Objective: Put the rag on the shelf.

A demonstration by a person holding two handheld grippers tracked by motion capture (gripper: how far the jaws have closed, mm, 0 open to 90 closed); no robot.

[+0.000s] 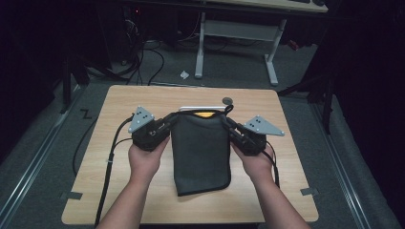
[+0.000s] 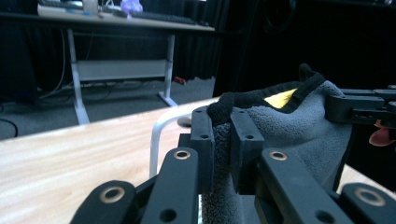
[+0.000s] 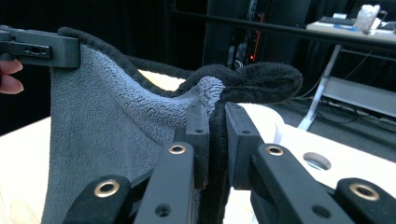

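Pinching the grey pouch [image 1: 200, 152] at its far corners, we clamp left gripper [image 1: 171, 120] and right gripper [image 1: 228, 122] shut on its rim, spreading the mouth

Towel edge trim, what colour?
Black trim on a grey towel; clearest in the right gripper view.

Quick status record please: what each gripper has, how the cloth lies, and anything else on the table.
left gripper: jaws shut on the far left corner of the grey towel
right gripper: jaws shut on the towel's far right corner
towel: folded, near part flat on the table, far edge lifted between the grippers
towel detail: black trim, yellow tag at the far edge
under far edge: a white thing, partly hidden
table: round hole near the far edge
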